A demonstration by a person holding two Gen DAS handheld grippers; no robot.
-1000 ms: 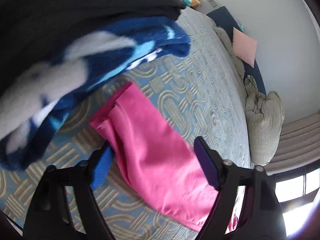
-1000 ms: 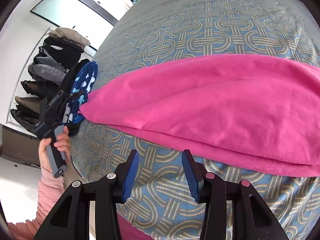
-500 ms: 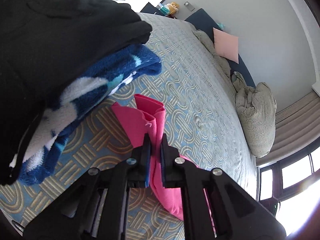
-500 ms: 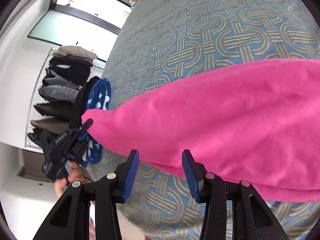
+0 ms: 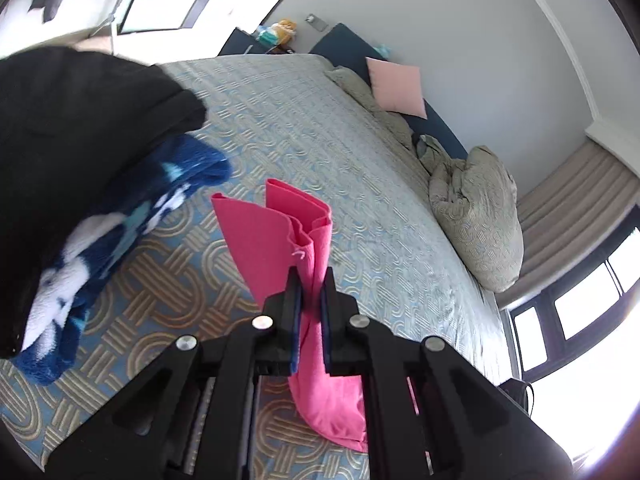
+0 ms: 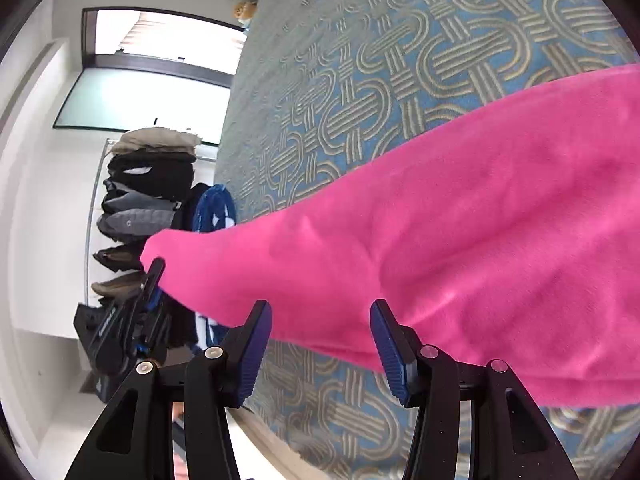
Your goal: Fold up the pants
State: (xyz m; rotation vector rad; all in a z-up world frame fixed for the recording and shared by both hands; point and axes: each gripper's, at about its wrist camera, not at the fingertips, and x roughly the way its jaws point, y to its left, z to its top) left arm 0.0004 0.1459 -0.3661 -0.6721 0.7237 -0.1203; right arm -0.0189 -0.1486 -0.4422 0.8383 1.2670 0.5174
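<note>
Bedspread (image 5: 304,128), patterned in interlocking loops, covered the one wide bed, most of it bare. One rumpled duvet (image 5: 476,216) and one pink pillow (image 5: 396,86) lay along the far edge. Near the close edge sat one stack of two folded things: a black garment (image 5: 72,128) on a blue-and-white fleece (image 5: 120,232). One pair of pink pants (image 6: 460,248) stretched across the near part. The left hand-held gripper (image 5: 310,280) pinched one end tight, lifting it off the spread. The right hand-held gripper (image 6: 320,312) was spreading its jaws, pads clear of the fabric just beyond them.
</note>
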